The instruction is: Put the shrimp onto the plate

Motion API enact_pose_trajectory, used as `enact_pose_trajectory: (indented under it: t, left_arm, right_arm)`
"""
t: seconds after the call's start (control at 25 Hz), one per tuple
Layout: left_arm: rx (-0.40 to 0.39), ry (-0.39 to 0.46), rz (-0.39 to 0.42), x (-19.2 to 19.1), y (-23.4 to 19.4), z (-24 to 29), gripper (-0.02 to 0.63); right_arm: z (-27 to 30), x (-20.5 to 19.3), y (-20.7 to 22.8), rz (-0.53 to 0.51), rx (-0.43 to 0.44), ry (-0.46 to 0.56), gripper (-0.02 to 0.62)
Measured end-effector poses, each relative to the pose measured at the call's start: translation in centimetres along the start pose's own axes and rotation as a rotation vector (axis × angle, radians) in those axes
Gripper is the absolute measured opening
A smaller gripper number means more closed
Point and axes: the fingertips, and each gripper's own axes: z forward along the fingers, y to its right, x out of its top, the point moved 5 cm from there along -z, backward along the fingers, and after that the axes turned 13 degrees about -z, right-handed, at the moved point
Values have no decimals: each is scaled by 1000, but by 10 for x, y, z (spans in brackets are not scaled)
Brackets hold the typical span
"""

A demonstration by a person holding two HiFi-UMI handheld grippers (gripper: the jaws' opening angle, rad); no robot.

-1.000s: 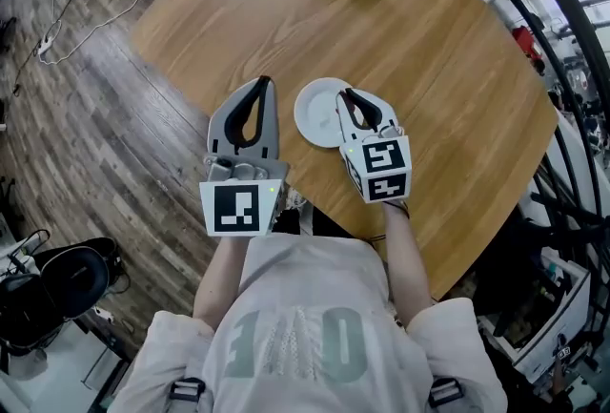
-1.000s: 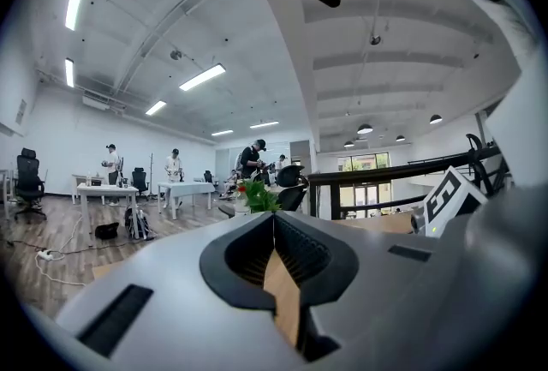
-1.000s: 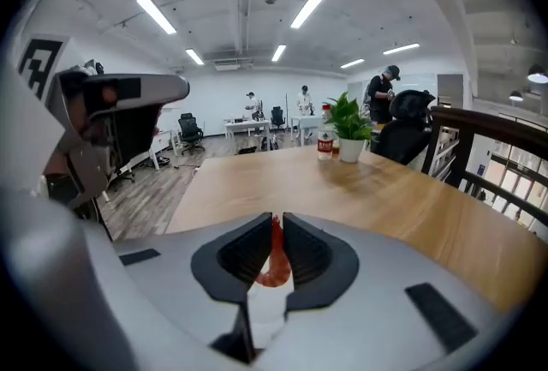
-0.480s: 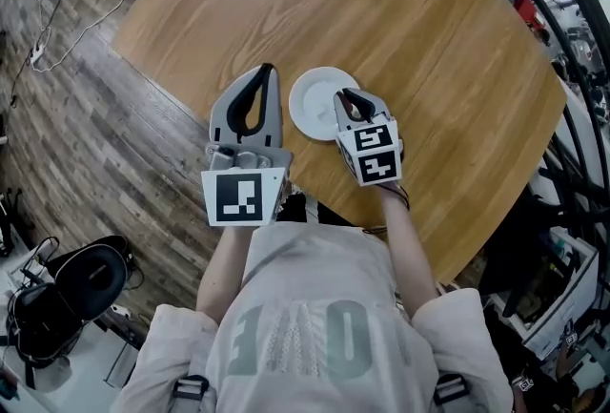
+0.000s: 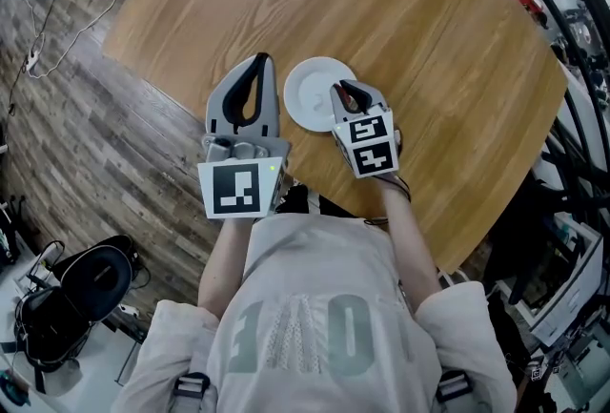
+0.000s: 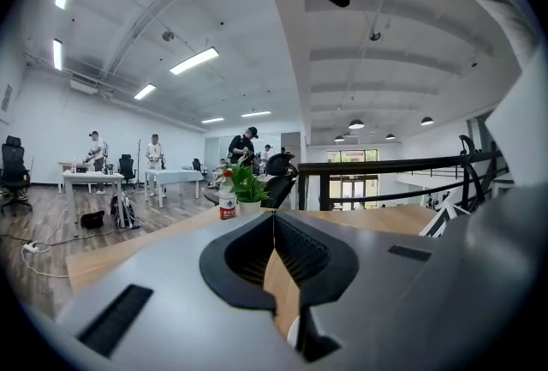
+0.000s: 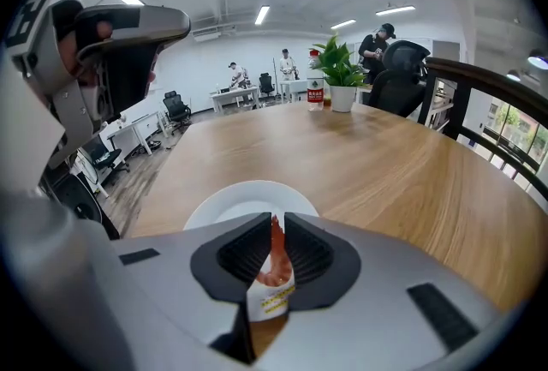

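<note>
A white plate (image 5: 310, 94) lies on the round wooden table (image 5: 429, 30) near its front edge. My right gripper (image 5: 341, 89) hovers over the plate's right rim, shut on an orange shrimp (image 7: 274, 262) with a white label. In the right gripper view the plate (image 7: 224, 205) lies just beyond the right gripper (image 7: 276, 228), under the jaw tips. My left gripper (image 5: 259, 63) hangs just left of the plate over the table edge, shut with nothing in it. The left gripper view shows the left gripper (image 6: 274, 219) pointing level across the table, jaw tips touching.
A bottle (image 7: 315, 92) and a potted plant (image 7: 341, 74) stand at the table's far side. A black railing (image 7: 479, 95) runs along the right. Wooden floor with a cable (image 5: 67, 30) lies left of the table. People and desks (image 6: 94, 159) are far off.
The head view has shifted, so table and plate sit a little higher and further left. Both grippers keep their places beside the plate. The right gripper still holds the shrimp.
</note>
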Motion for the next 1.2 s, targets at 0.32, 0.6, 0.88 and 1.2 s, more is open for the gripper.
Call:
enact_pose_trajectory:
  t: [0.32,0.6,0.88,1.2]
  left_arm:
    - [-3,14,5,4,3,-3,9]
    - [-12,70,22,15,14,-11,9]
    - [-58,148,37,34,24,-15,9]
    - [-93,212,38,62,38,-43,9]
  right_arm:
    - [-1,6,-2,-8,17,-1,52]
    - [-31,35,9,-1,-44,112,52]
    - [-93,88,20,-53,-198,385,51]
    - [-194,138,6,-86,-328,738,45]
